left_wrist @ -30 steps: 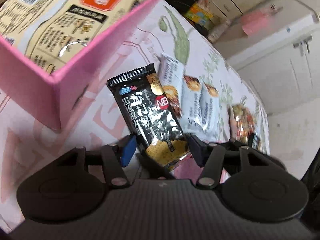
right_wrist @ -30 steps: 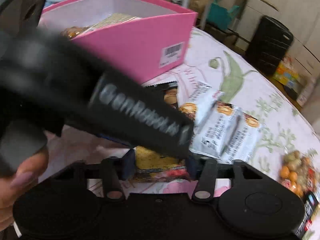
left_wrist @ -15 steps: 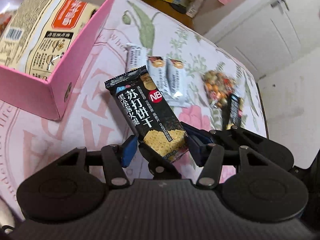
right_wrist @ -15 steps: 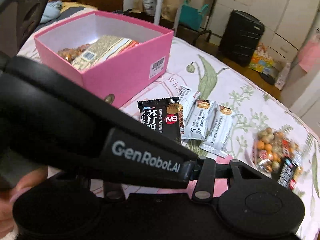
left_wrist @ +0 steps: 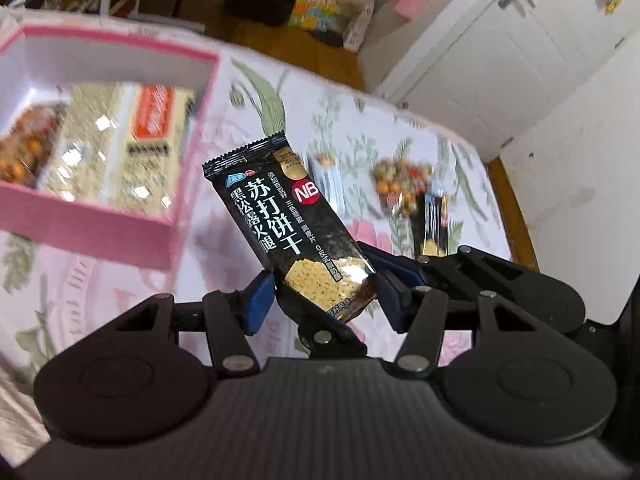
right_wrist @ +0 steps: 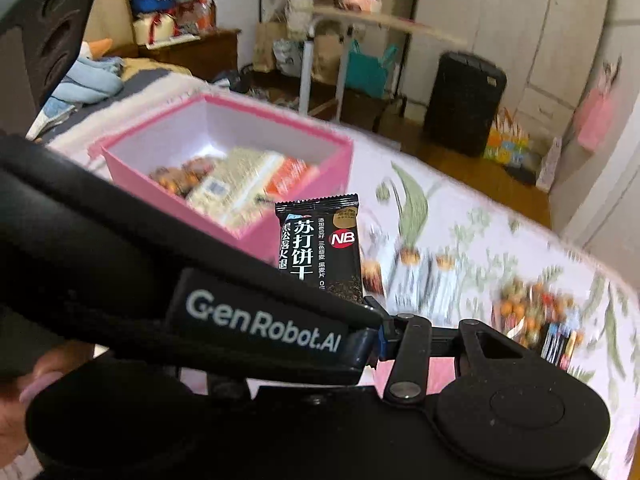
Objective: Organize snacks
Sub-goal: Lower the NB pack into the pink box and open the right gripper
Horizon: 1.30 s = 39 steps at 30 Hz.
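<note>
Floral cloth lies below my left gripper (left_wrist: pixel 326 286), clamped on the black cracker packet (left_wrist: pixel 286 220) held aloft; I'd carry it over the pink box (left_wrist: pixel 168 240) before letting go; right claw's state I cannot tell.

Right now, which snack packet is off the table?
The black soda-cracker packet, held in the left gripper; the white packets lie on the tablecloth.
</note>
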Motion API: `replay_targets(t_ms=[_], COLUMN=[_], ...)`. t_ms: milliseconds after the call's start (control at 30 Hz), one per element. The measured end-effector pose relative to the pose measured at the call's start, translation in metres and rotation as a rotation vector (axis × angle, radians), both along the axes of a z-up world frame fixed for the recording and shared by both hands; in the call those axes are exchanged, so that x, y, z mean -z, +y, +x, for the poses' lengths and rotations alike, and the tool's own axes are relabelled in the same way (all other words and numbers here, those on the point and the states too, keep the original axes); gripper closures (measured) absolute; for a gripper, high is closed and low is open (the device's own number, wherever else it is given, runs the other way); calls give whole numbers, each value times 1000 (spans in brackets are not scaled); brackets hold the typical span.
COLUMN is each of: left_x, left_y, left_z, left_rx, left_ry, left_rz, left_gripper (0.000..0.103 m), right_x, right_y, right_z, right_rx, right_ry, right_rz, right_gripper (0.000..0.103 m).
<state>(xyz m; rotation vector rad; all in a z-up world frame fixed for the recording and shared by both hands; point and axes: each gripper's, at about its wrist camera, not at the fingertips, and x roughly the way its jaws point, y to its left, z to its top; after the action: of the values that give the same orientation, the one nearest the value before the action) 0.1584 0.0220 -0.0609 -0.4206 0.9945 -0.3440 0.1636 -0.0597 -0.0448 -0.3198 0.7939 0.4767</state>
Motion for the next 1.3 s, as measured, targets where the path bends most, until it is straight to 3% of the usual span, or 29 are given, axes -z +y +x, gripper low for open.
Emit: replay_targets(t_ms=[133,300,467,600,833,900,1000,1167,1300], left_x=[-20,-25,-13,4,22,24,18,-8,-35], left_y=[31,82,129,160,183,180,171,157,129], left_z=[-4,0,19,34,52,54,49,34,27], left_rx=[-57,-157,-254,-330,-387,-408,-398,-350,-259], left_ry=[-57,-59,-29,16,38,38,-9,-85,-129], left_rz=[11,17,26,49,85,132,190,183,202], left_gripper=[49,49,49,49,49,49,48,49,49], right_x=[-15,-23,-13,0,19,20,14,-16,-45], right_y=[29,74,126,156,182,182,166,109,51], right_z=[5,13,31,56,77,76,67,51,42], right_rx=[-62,-186,-265,-300,-300,-266,-222,-164,-55], right_ry=[-56,-84,-91,-46,1,0,-24,-23,-49], right_rz=[2,-12,-22,22,59,44,16,63,122], right_gripper=[51,51,51,51,47,41,39,38,38])
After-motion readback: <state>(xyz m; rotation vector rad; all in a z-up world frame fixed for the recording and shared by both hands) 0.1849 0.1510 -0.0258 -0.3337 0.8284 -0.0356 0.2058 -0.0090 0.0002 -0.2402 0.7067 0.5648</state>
